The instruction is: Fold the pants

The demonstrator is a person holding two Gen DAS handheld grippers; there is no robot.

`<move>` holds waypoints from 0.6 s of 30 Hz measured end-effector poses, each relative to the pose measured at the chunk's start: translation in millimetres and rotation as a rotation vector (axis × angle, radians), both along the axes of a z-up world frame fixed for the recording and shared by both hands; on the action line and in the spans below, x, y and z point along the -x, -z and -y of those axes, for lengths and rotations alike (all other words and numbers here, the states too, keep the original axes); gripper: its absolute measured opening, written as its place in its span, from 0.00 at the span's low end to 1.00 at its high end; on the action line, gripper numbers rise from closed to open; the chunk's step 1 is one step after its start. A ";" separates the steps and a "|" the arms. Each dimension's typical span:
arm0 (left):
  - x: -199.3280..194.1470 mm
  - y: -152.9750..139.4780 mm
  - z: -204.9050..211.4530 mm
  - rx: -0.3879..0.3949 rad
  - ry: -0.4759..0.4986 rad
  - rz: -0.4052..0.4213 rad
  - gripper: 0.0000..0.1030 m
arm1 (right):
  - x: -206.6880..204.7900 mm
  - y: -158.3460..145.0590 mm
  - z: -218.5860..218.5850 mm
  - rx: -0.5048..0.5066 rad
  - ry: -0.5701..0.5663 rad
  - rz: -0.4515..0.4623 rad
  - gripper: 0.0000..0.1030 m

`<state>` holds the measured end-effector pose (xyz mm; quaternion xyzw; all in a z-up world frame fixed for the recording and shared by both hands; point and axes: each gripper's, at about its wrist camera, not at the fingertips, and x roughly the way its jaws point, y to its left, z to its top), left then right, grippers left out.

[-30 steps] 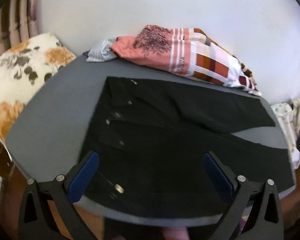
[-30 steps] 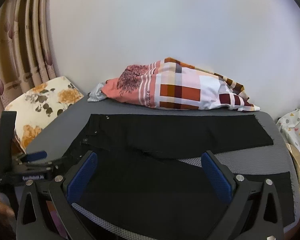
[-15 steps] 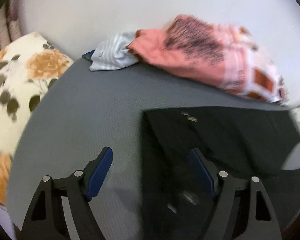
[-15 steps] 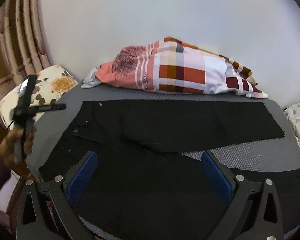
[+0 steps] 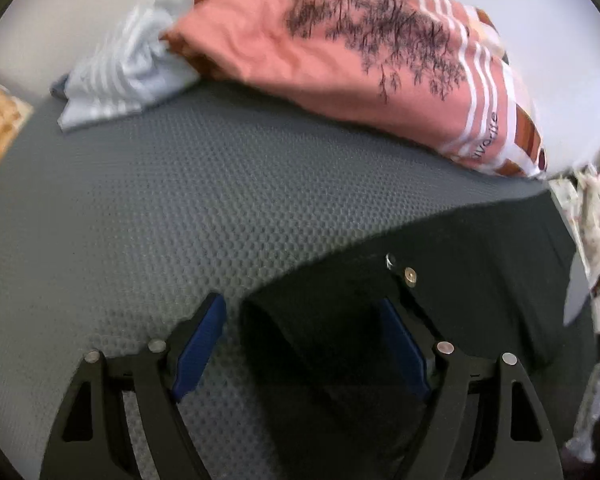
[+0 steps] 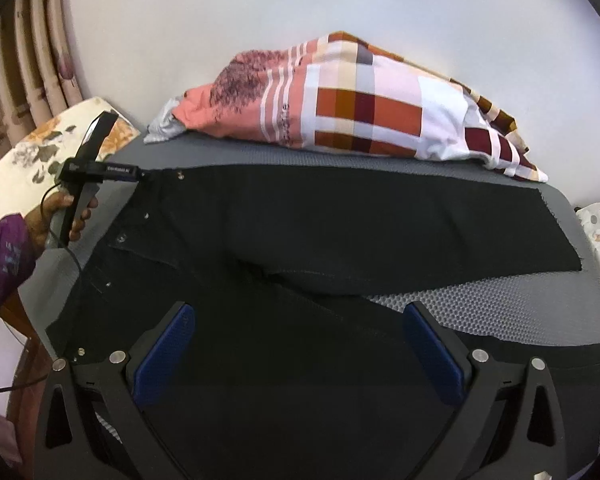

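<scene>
Pants [image 6: 300, 300]: flat on grey worktop [image 5: 160, 208], legs apart. Left gripper [image 5: 300, 344] has swung to the far waistband corner, fingers spread, straddling it. Right gripper [image 6: 296, 352] hovers, spread. I judge first grasp imminent.

The left wrist view sits low and close at the black pants [image 5: 440, 320] waistband corner; the right wrist view looks from farther back over the pants [image 6: 300, 280], both facing the patterned blanket [image 5: 380, 60] [image 6: 360, 112].

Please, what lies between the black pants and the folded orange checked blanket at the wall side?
Only a bare strip of the grey mat lies between the black pants and the orange checked blanket. The right wrist view shows it best.
</scene>
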<state>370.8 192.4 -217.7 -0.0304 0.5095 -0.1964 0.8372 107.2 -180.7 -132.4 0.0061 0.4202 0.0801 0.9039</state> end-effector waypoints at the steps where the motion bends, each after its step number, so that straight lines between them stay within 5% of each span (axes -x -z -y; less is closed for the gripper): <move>1: -2.1 0.7 2.6 -0.012 -0.013 -0.017 0.36 | -0.8 1.0 -0.3 -0.002 0.002 -0.003 1.00; 5: 12.0 -13.7 13.9 -0.058 -0.050 0.061 0.20 | -8.7 2.0 1.1 -0.036 0.007 -0.016 1.00; 8: 40.5 -42.8 16.7 -0.011 -0.073 0.163 0.16 | -24.0 -2.0 11.9 -0.162 -0.007 -0.031 1.00; 14: 123.9 -101.5 26.9 0.070 -0.041 0.345 0.16 | -82.1 -8.0 45.9 -0.550 -0.026 -0.071 1.00; 18: 179.5 -112.8 37.7 0.105 -0.016 0.389 0.16 | -134.8 17.5 66.8 -0.789 0.029 -0.188 0.89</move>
